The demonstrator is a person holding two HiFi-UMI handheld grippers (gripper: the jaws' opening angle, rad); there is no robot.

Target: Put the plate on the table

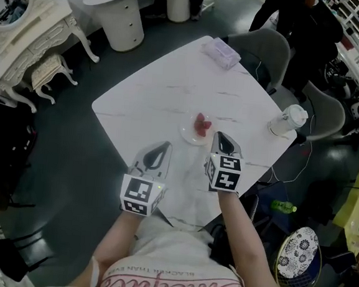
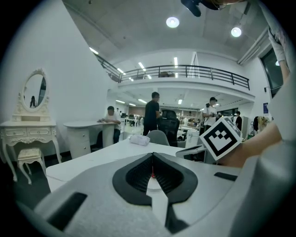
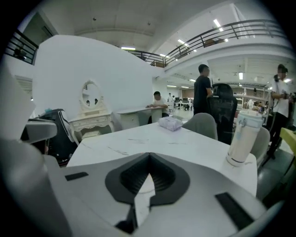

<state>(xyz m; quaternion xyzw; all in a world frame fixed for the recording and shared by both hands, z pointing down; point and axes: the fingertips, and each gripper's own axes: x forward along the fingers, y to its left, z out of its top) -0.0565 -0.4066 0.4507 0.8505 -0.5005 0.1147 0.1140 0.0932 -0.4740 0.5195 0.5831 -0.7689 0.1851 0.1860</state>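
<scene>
A small clear plate (image 1: pixel 186 135) with red fruit (image 1: pixel 202 125) on it rests on the white marble table (image 1: pixel 172 89), near the front corner. My right gripper (image 1: pixel 220 135) hovers with its tip at the plate's right rim, jaws together and nothing between them; in its own view the right gripper (image 3: pixel 149 155) shows only table beyond the tip. Left of the plate and a little nearer me, my left gripper (image 1: pixel 165 145) is also shut and holds nothing. In its own view the left gripper (image 2: pixel 152 155) shows a red speck through the slit below its tip.
A wrapped tissue pack (image 1: pixel 222 53) lies at the table's far corner, and a white tumbler (image 1: pixel 288 120) stands at the right corner. Two grey chairs (image 1: pixel 263 47) stand along the far right side. An ornate white dressing table (image 1: pixel 27 26) is at far left. People stand in the background.
</scene>
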